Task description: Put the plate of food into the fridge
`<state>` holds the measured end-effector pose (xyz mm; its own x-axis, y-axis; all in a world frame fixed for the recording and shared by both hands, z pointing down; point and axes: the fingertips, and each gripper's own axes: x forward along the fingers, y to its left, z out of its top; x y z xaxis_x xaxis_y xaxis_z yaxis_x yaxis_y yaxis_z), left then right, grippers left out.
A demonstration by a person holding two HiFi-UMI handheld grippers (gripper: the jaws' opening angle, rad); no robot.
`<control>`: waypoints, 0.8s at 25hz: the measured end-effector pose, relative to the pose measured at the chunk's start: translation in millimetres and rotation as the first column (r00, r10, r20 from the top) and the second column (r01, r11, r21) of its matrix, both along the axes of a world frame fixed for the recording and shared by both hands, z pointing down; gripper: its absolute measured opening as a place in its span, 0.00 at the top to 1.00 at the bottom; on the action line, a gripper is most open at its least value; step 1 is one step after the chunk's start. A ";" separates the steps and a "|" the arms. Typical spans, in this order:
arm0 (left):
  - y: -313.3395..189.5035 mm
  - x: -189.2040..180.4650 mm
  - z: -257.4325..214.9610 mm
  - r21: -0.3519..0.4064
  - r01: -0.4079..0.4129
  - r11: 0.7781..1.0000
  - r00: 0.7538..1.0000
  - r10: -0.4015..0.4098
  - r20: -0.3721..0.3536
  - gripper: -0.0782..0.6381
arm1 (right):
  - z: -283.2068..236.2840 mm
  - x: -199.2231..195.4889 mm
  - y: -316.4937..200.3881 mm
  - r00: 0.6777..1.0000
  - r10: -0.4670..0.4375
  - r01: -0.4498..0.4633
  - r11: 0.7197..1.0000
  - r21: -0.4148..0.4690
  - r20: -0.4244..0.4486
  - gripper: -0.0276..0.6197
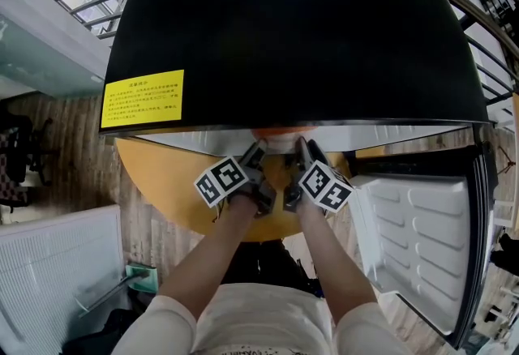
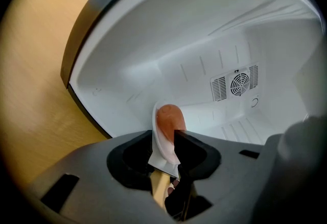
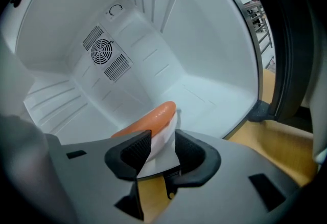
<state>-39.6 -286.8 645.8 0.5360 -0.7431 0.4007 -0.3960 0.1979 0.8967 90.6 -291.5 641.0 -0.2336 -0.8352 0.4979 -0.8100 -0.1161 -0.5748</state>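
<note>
A small white plate (image 2: 162, 150) carrying an orange sausage (image 2: 168, 117) sits at the front of the white fridge interior (image 2: 204, 39). Its near rim lies between the jaws of my left gripper (image 2: 163, 141), which stand open around it, the pads not pressing. From the other side, my right gripper (image 3: 163, 147) is likewise open with the plate (image 3: 159, 155) and sausage (image 3: 148, 120) between its pads. In the head view both grippers, left (image 1: 258, 159) and right (image 1: 304, 149), reach under the fridge's black top (image 1: 284, 29), which hides most of the plate (image 1: 276, 134).
The fridge door (image 1: 422, 232) hangs open at the right, its white shelves facing me. The fridge stands on a round wooden table (image 1: 158, 183). A fan vent (image 2: 237, 84) is on the back wall. A white ribbed panel (image 1: 57, 264) stands at the lower left.
</note>
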 end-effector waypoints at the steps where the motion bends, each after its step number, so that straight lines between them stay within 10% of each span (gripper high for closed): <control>1: 1.5 -1.4 -0.5 -0.003 0.005 1.000 1.000 -0.005 -0.003 0.71 | -0.7 0.6 1.6 1.000 0.001 -0.001 1.000 -0.002 0.004 0.74; 20: 66.2 -16.2 -50.4 0.099 -0.114 0.989 0.985 0.100 0.144 0.82 | -47.2 -7.3 71.8 0.998 -0.058 0.058 0.997 0.044 -0.006 0.82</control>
